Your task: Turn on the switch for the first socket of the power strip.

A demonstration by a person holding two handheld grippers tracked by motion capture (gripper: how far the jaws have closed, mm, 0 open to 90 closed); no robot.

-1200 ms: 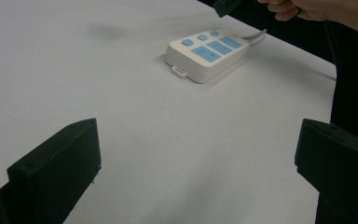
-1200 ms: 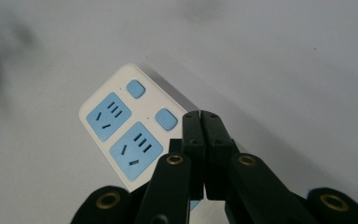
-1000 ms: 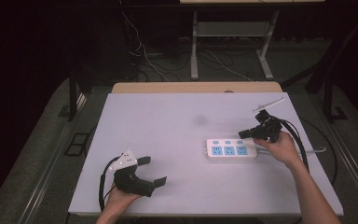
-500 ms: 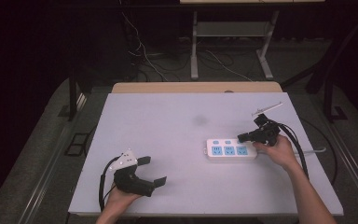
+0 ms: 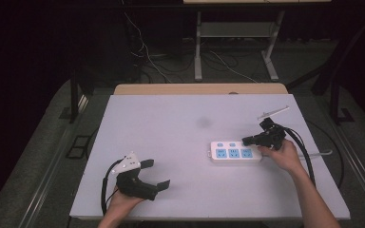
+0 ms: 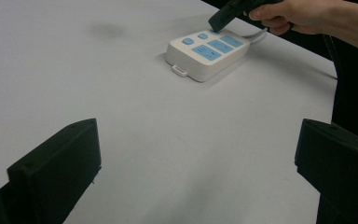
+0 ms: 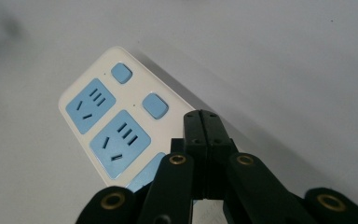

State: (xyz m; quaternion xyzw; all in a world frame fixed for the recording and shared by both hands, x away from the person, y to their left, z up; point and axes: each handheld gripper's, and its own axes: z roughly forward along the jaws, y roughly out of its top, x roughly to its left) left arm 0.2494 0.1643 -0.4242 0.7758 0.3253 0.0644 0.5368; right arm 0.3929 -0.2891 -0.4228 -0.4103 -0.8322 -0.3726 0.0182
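In the high view a white power strip (image 5: 235,152) lies right of centre on the table (image 5: 180,123). The right gripper (image 5: 247,140) sits over its right end; the left gripper (image 5: 155,174) rests near the front-left edge, jaws spread.

In the left gripper view both jaws are cut off.

In the right gripper view the pressed-together jaws hide the strip's near end.
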